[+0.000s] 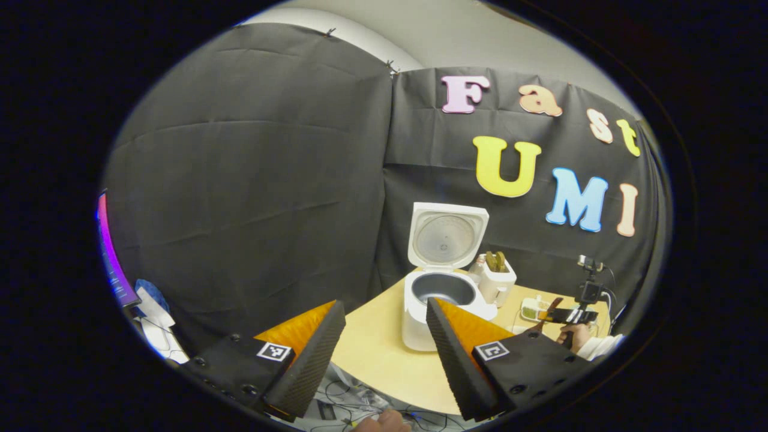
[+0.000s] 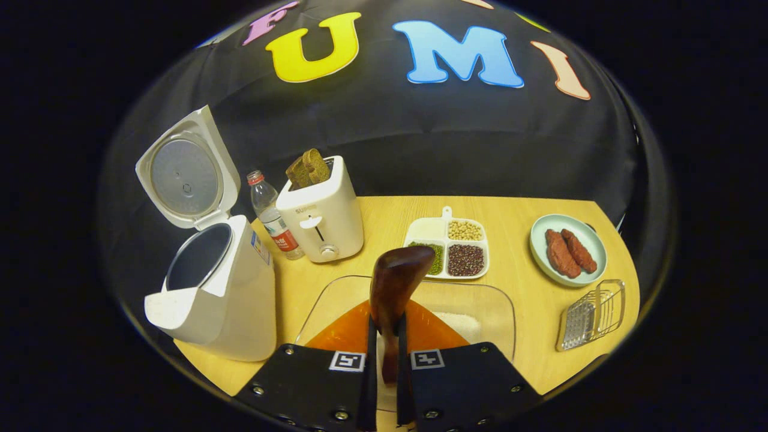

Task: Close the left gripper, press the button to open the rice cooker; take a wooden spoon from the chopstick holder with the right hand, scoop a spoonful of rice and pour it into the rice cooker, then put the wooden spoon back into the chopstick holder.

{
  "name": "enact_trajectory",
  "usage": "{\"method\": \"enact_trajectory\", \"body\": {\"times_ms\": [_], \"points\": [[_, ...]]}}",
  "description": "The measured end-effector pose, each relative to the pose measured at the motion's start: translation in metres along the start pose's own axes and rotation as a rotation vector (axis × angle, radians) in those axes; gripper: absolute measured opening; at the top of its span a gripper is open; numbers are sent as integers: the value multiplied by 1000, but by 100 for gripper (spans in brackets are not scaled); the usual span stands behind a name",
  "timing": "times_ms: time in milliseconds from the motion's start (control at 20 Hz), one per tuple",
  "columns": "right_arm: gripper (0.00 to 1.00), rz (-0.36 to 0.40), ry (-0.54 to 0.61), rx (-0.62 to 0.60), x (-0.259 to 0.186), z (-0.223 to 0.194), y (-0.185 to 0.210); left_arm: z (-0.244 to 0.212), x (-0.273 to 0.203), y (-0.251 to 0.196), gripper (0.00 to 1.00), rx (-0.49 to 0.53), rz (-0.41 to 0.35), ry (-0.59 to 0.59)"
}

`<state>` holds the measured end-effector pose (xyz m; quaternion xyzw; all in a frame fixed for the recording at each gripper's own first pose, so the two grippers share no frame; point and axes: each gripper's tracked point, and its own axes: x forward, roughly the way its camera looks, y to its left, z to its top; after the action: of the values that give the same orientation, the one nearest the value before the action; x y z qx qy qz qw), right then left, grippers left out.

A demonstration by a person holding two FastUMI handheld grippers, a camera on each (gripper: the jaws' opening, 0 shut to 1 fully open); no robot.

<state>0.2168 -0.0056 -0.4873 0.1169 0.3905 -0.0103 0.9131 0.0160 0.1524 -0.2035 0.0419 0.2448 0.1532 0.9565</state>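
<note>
Pinching the wooden spoon (image 2: 393, 294) between its two fingers, the right tool (image 2: 384, 336) is gripping the handle low down, so the spoon's long axis is running toward twelve o'clock, bowl end up and farthest from the camera. Directly beneath it, a clear glass dish (image 2: 486, 300) is sitting on the surface (image 2: 384, 216), with a patch of white rice (image 2: 459, 324) lying at about four o'clock from the spoon's bowl. The rice cooker (image 2: 210, 294) is standing at nine o'clock from the right tool, lid (image 2: 183, 171) tipped fully back and the pot gaping open. My judgement: the scoop comes next, a short dip down and to the right, then a carry leftward to the cooker. In the left gripper view, the left tool (image 1: 384, 342) is hanging back with its fingers spread wide, holding nothing, the cooker lying ahead at twelve o'clock.
</note>
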Motion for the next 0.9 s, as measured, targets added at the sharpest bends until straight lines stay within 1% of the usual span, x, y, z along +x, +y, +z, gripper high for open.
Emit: {"method": "enact_trajectory", "body": {"times_ms": [100, 200, 250, 400, 550, 750, 900], "points": [[13, 35, 14, 85, 2, 0, 9, 2, -2, 6, 94, 6, 11, -8], [13, 52, 17, 147, 2, -1, 8, 5, -8, 9, 95, 9, 17, -9], [13, 60, 20, 183, 1, -1, 6, 7, -10, 9, 94, 10, 17, -11], [13, 79, 20, 317, -5, -3, -3, 11, -15, 8, 95, 25, 15, -21], [14, 96, 1, 425, -17, 0, -19, 15, -18, 3, 94, 38, 4, -27], [14, 121, -46, 502, -38, 17, -35, 17, -24, -4, 94, 48, -15, -33], [13, 158, -84, 584, -54, 34, -38, 19, -26, -8, 94, 54, -25, -35]]}}
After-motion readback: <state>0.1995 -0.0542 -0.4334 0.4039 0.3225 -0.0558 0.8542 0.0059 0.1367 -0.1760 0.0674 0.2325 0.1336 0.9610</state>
